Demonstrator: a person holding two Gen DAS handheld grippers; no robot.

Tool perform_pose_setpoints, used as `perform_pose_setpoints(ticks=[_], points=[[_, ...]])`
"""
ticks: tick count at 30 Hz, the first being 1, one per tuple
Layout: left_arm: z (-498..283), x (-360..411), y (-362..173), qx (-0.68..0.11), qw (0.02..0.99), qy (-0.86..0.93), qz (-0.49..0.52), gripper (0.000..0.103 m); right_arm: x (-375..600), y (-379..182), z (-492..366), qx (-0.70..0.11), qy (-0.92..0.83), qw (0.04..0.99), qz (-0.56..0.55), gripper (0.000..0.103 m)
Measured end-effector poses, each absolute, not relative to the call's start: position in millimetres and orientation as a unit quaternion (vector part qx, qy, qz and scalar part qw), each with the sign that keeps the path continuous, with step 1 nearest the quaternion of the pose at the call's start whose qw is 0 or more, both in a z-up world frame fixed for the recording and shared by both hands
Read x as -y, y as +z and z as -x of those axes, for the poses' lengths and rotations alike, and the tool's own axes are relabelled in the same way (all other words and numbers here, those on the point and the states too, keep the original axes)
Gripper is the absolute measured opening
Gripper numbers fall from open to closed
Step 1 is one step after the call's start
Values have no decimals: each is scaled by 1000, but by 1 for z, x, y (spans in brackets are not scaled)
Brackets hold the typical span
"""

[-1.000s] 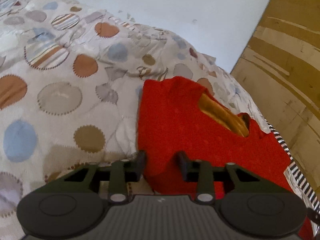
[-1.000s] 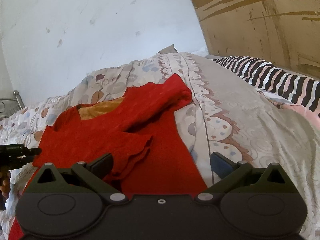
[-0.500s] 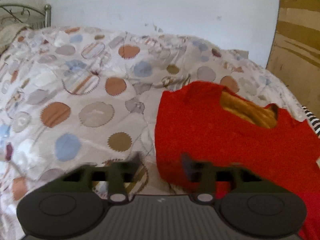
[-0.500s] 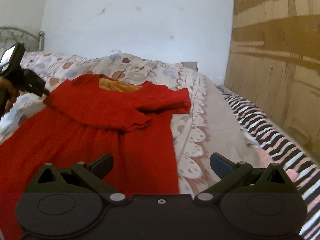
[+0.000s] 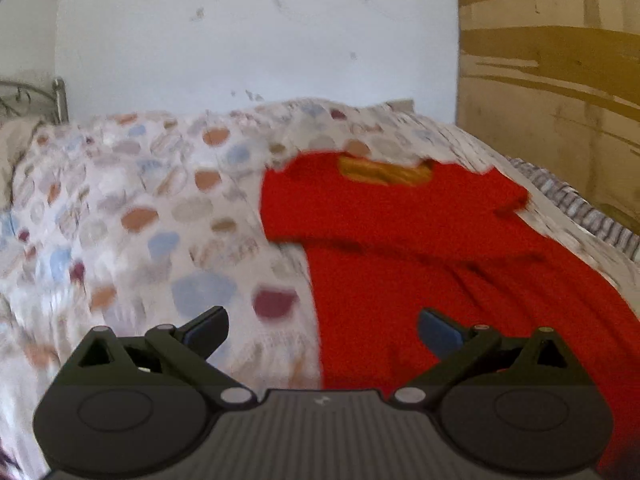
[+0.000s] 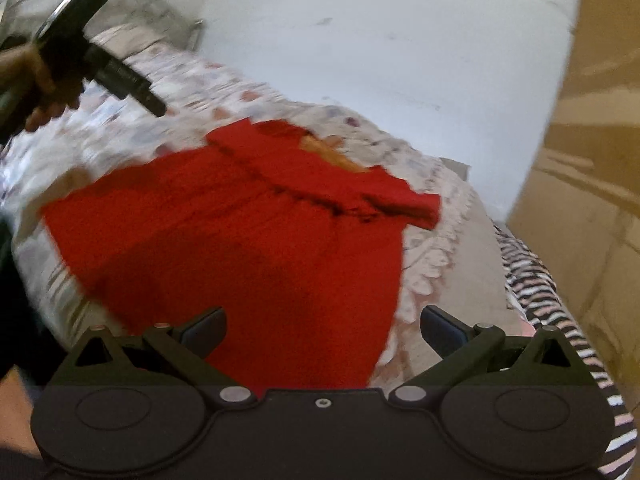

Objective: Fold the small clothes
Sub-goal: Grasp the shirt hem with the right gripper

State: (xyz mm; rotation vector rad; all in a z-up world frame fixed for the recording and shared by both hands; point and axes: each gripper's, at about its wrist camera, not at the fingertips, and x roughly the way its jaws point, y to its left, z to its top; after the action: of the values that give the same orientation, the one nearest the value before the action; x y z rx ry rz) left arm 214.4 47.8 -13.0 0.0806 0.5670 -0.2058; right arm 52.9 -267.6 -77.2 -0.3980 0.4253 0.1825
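Left hand-held gripper (image 5: 322, 330) letting go of the red dress (image 5: 420, 248)
Its jaws have just been opening wide, empty now; right hand-held gripper (image 6: 322, 330) is gaping empty too, both backing off the dress, sleeves looking folded in.

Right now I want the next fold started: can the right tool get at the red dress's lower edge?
Probably yes. The right tool is open and empty, the red dress lies flat on the bedspread just ahead, and nothing lies between them.

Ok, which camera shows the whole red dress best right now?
The right wrist view: the red dress shows almost whole, neckline to hem, though blurred. The left wrist view shows the bodice; its skirt runs off the frame edge.
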Motion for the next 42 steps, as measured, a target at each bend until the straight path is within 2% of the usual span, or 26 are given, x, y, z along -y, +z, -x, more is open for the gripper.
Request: perform_pose_setpoints(ticks=[5, 9, 12, 14, 16, 18, 20, 21, 24, 25, 36, 42], points=[[-171, -48, -39, -306, 944, -122, -23, 103, 243, -94, -32, -215, 108, 935, 260, 103], [-140, -48, -55, -323, 937, -126, -41, 103, 218, -118, -38, -234, 61, 900, 363, 103], [-114, -51, -58, -323, 937, -125, -39, 103, 206, -135, -44, -217, 30, 880, 422, 102], [-101, -53, -57, -319, 939, -126, -34, 103, 205, -138, -46, -203, 22, 877, 436, 90], [-87, -54, -58, -311, 941, -128, -37, 103, 207, -136, -46, -206, 32, 880, 426, 83], [-78, -52, -63, -299, 944, -127, -57, 103, 210, -136, -45, -212, 44, 884, 414, 70], [-74, -47, -70, -293, 944, -127, -82, 103, 211, -136, -40, -212, 54, 886, 410, 47], [-72, -45, -74, -290, 944, -128, -93, 103, 211, -137, -37, -211, 58, 888, 405, 41], [-70, -34, -82, -279, 943, -139, -118, 103, 214, -128, -31, -201, 65, 896, 390, 9], [-68, -30, -84, -274, 943, -143, -127, 103, 217, -120, -31, -195, 70, 902, 380, 6], [-70, 60, -114, -200, 924, -192, -262, 103, 252, -4, -81, -205, 136, 959, 142, 5], [-101, 67, -111, -169, 928, -172, -283, 102, 257, 22, -94, -205, 144, 963, 103, 5]])
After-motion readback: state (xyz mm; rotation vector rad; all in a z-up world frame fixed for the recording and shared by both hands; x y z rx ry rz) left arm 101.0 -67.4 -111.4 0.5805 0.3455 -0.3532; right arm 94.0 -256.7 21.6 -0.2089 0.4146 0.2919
